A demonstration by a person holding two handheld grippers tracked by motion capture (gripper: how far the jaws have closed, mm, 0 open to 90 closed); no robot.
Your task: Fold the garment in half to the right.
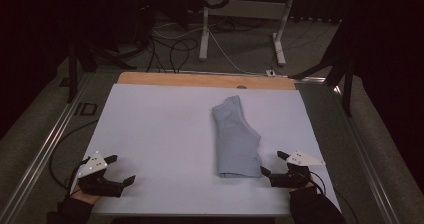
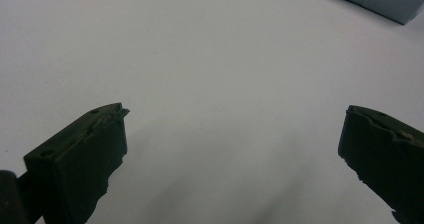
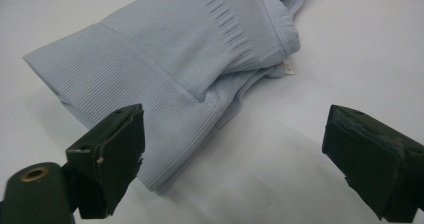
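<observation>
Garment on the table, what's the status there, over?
Left tongs open, empty, apart from the garment. Right tongs open, beside its near corner. Garment folded, flat on the sheet. Nothing in the way.

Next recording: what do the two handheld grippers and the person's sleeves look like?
Both the left gripper and the right gripper are black, with two chunky, wedge-tipped jaws and a pale grey three-cornered plate on top carrying small dots. A thin dark cable trails from each. The sleeves are dark, reaching to the wrists.

Black claws [image 1: 122, 169], grey 3-corner plates w/ dots, black sleeves [image 1: 315, 206]
</observation>
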